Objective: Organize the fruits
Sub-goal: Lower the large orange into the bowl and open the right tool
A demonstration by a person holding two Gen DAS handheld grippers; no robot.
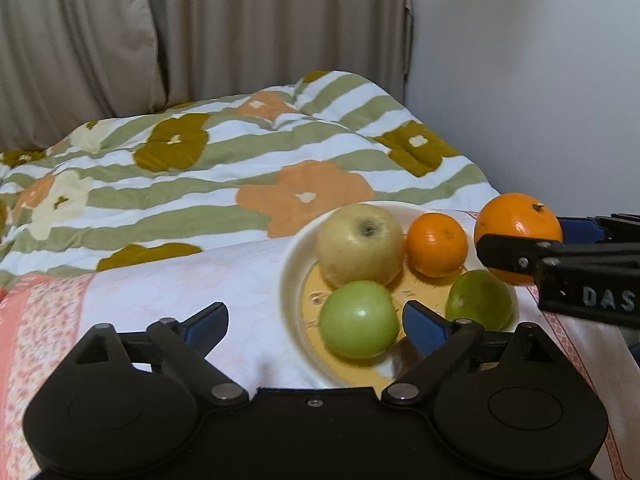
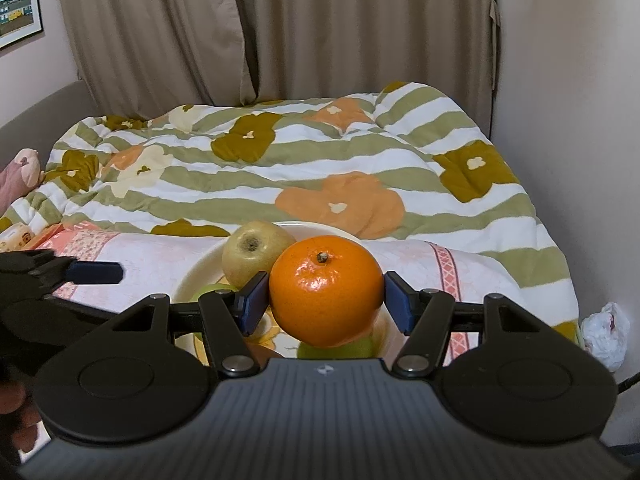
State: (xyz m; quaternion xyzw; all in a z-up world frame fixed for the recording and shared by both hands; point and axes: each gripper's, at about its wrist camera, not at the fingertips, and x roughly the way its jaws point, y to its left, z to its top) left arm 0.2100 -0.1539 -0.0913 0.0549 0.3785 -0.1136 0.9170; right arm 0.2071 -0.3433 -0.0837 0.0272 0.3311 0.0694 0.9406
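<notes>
A cream plate (image 1: pixel 292 276) on the bed holds a yellow apple (image 1: pixel 360 244), a small orange (image 1: pixel 437 244) and two green apples (image 1: pixel 358 320) (image 1: pixel 480 300). My left gripper (image 1: pixel 316 320) is open and empty, low at the plate's near left edge, its right finger beside the front green apple. My right gripper (image 2: pixel 326 300) is shut on a large orange (image 2: pixel 326 290) and holds it above the plate's right side; that orange also shows in the left wrist view (image 1: pixel 518 236). The yellow apple (image 2: pixel 256 252) and the plate (image 2: pixel 192 276) lie behind it.
A striped floral quilt (image 1: pixel 240 168) is bunched behind the plate. A pink and white sheet (image 1: pixel 180 280) covers the near bed. Curtains (image 2: pixel 280 32) hang at the back, a wall (image 2: pixel 568 120) stands right, and a white plastic bag (image 2: pixel 606 332) lies beside the bed.
</notes>
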